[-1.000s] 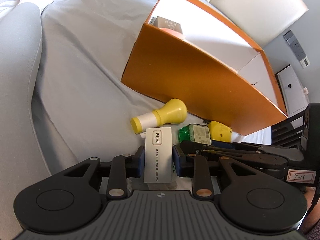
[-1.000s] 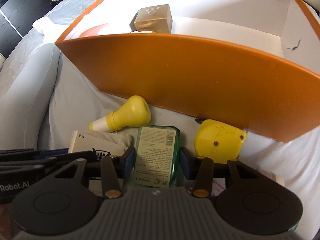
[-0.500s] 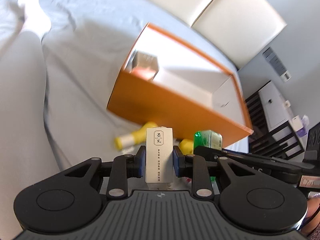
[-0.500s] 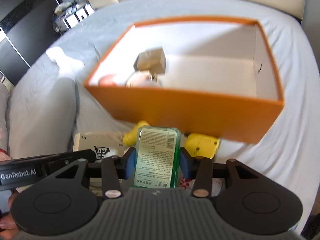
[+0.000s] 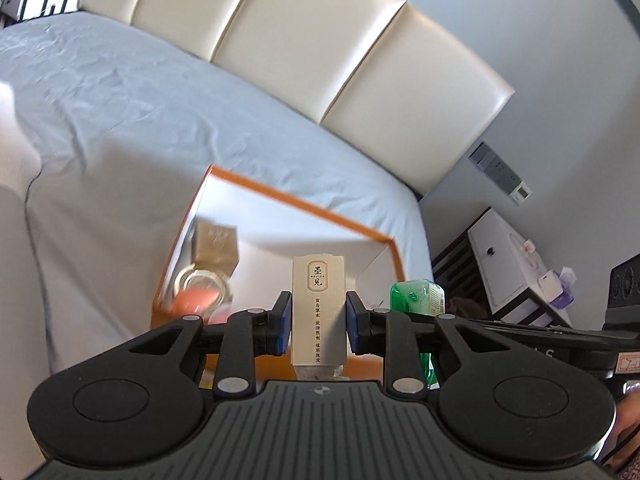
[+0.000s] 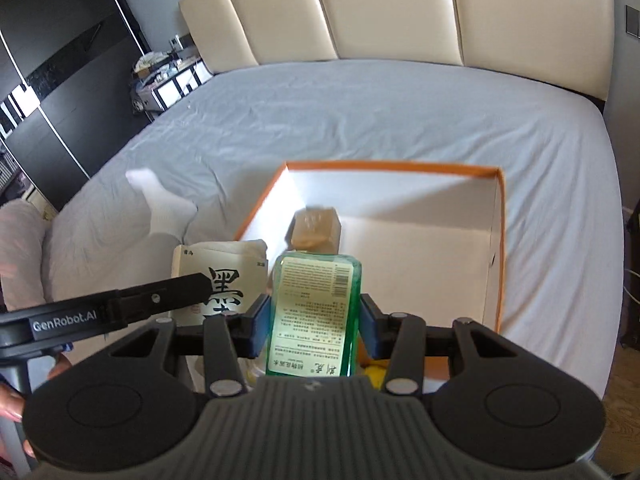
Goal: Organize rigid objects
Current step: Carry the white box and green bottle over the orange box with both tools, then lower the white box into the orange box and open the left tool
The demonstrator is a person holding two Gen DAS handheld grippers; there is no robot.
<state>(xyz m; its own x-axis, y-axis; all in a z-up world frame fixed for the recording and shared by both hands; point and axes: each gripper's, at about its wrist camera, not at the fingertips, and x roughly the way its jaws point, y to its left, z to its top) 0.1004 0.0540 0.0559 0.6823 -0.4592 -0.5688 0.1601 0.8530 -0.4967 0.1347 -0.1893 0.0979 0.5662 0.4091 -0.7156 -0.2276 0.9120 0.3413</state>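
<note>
The left gripper (image 5: 318, 322) has its fingers (image 5: 281, 322) closed flat on a slim paper carton (image 5: 318, 312), likely light and crushable, so gentle pressure on its narrow sides suits it. The right gripper (image 6: 315, 322) clamps a green liquid bottle (image 6: 316, 312) at mid-body; it looks heavier, smooth and slippery. Both hang above the orange box (image 6: 498, 280) on the bed (image 6: 360, 112).

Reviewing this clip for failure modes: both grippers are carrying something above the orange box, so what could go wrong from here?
1. The left gripper and right gripper sit close together, so the white carton and green bottle could collide.
2. A gold box and jar already fill one corner of the orange box; dropping onto them could knock them over.
</note>
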